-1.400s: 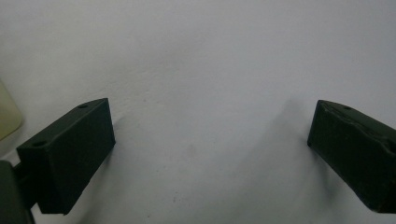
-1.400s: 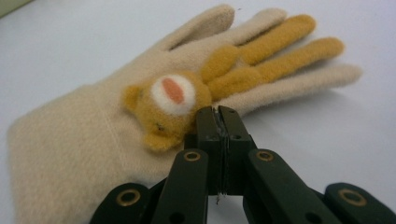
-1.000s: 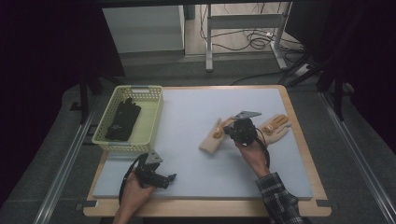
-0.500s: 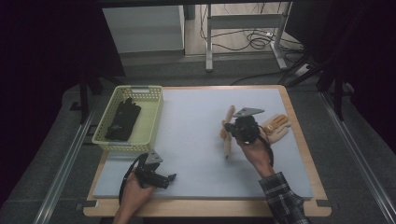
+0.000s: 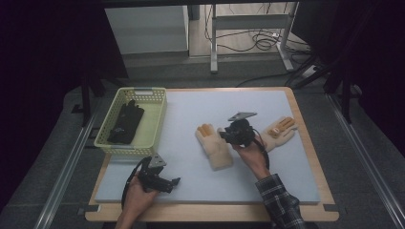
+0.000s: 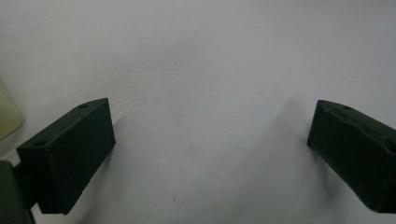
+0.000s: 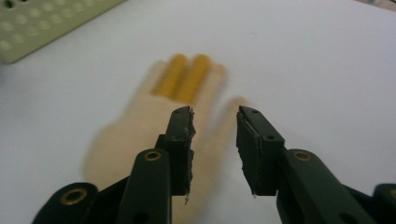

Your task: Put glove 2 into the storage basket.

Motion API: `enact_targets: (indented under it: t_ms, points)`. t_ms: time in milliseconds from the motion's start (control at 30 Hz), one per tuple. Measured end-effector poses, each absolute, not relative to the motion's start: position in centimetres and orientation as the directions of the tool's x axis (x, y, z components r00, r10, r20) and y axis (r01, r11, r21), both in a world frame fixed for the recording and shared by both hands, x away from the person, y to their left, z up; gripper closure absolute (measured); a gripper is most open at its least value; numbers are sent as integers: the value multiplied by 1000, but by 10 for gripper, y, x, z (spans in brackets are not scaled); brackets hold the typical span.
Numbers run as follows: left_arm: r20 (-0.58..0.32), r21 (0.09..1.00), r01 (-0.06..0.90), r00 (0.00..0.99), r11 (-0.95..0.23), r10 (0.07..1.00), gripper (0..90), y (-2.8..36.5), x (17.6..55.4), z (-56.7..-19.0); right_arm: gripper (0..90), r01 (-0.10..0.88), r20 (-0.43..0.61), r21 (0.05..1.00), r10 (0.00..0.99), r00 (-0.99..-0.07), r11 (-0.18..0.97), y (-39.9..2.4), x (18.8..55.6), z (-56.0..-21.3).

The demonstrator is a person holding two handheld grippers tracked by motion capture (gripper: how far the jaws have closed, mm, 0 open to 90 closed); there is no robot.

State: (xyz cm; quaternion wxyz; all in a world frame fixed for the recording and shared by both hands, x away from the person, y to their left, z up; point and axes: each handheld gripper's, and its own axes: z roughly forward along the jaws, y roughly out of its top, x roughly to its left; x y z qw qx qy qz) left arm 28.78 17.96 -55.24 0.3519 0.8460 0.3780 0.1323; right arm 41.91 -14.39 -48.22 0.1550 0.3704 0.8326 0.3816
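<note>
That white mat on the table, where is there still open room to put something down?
The widest bare stretch of the white mat is its far part, between the basket and the right-hand tan glove. Another runs along the near edge, between the left gripper and the right forearm. It is crowded mid-right, where the right gripper hovers over the other tan glove.

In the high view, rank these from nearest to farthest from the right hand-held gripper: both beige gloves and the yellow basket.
From the right hand-held gripper:
1. Beige fabric glove with yellow fingertips, lying just left of it.
2. Second beige glove, to its right near the table edge.
3. Pale yellow plastic basket, far left, holding a black glove.
</note>
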Motion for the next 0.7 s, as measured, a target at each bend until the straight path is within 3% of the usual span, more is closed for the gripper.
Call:
enact_targets:
  t_ms: [433, 700]
  points:
    - [-43, 696, 547, 679, -465, 733, 8, 180, 288, -552, 453, 592, 9, 745, 882, -470, 308, -262, 418, -479]
    - [-43, 696, 547, 678, -465, 733, 8, 180, 288, -552, 351, 654, 8, 721, 941, -337, 228, -290, 428, -492]
